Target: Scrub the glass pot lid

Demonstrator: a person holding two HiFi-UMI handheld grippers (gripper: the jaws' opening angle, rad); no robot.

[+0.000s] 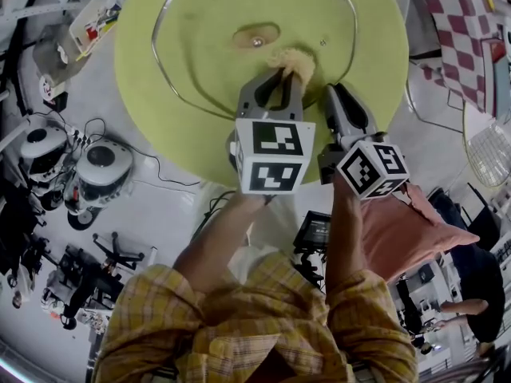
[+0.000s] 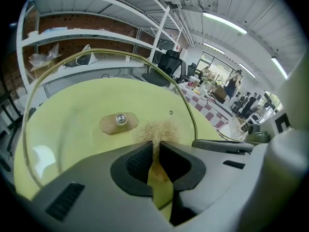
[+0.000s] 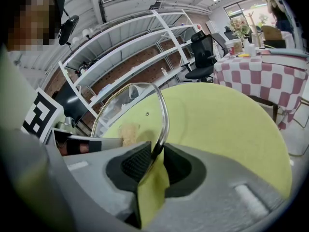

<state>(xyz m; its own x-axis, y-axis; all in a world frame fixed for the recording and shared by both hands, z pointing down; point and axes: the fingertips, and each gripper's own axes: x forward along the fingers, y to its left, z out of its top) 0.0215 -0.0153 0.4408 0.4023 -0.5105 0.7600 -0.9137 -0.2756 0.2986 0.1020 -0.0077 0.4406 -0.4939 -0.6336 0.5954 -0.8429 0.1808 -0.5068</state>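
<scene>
A round glass pot lid (image 1: 239, 22) with a metal rim lies over the yellow-green round table (image 1: 144, 46); its knob mount (image 1: 257, 38) shows through the glass. My left gripper (image 1: 285, 74) is shut on a tan fibrous scrubber (image 1: 294, 60), which rests on the glass just short of the knob (image 2: 119, 120); the scrubber (image 2: 157, 129) sticks out past the fingertips. My right gripper (image 1: 337, 94) is shut on the lid's metal rim (image 3: 163, 124) at the near right edge and holds it tilted. The left gripper (image 3: 72, 144) shows at the left of the right gripper view.
The table's edge (image 1: 184, 170) curves close in front of me. A checked tablecloth (image 1: 463, 22) covers another table at the right, with a wire chair (image 1: 487, 150) beside it. Appliances and cables (image 1: 96, 174) crowd the floor at the left. White shelving (image 2: 96, 37) stands behind the table.
</scene>
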